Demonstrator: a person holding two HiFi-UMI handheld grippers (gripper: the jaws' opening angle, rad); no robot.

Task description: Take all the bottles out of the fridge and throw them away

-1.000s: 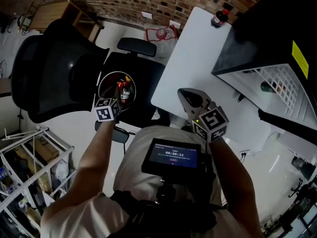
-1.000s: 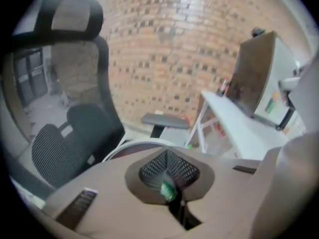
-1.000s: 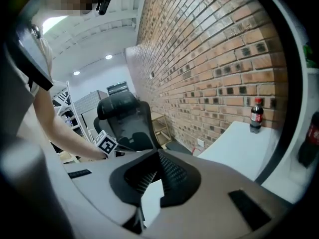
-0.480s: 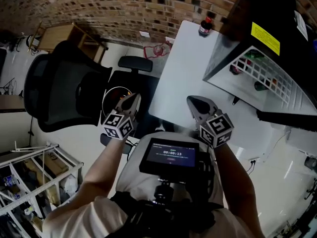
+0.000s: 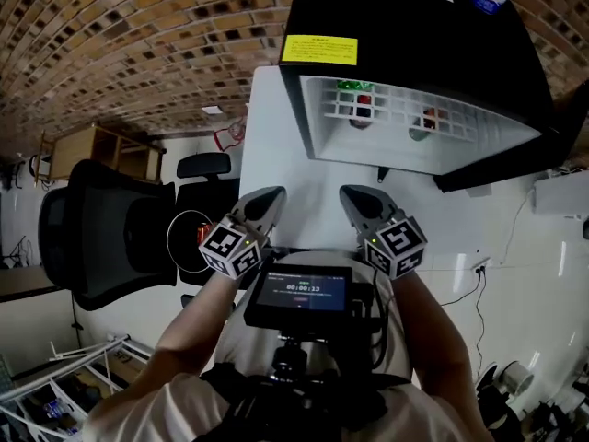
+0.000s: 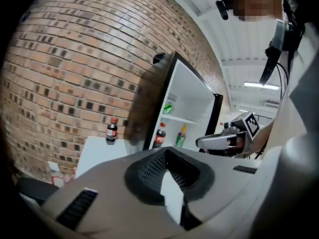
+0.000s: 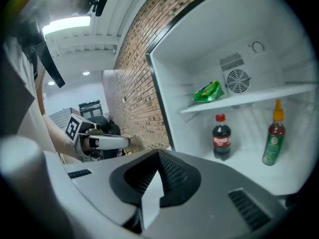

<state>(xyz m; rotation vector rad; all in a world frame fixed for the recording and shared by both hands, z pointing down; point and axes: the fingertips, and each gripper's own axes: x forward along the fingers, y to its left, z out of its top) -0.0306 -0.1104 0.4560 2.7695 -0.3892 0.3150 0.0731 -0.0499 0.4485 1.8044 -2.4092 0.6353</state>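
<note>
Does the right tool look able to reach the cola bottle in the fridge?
Probably yes: the fridge stands open and nothing blocks the cola bottle from the right tool, whose jaws must open first.

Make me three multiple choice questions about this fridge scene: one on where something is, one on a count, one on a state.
1. Where does the cola bottle outside the fridge stand?
A on the white table
B on the office chair
C on the floor
2. How many upright bottles show inside the fridge?
A one
B two
C four
3. The left hand-held gripper is:
A shut and empty
B shut on a bottle
C wide open

1 A: it stands on the tabletop by the brick wall.
2 B: a second cola bottle and a yellow-capped bottle.
3 A: its jaws meet with nothing between them.
</note>
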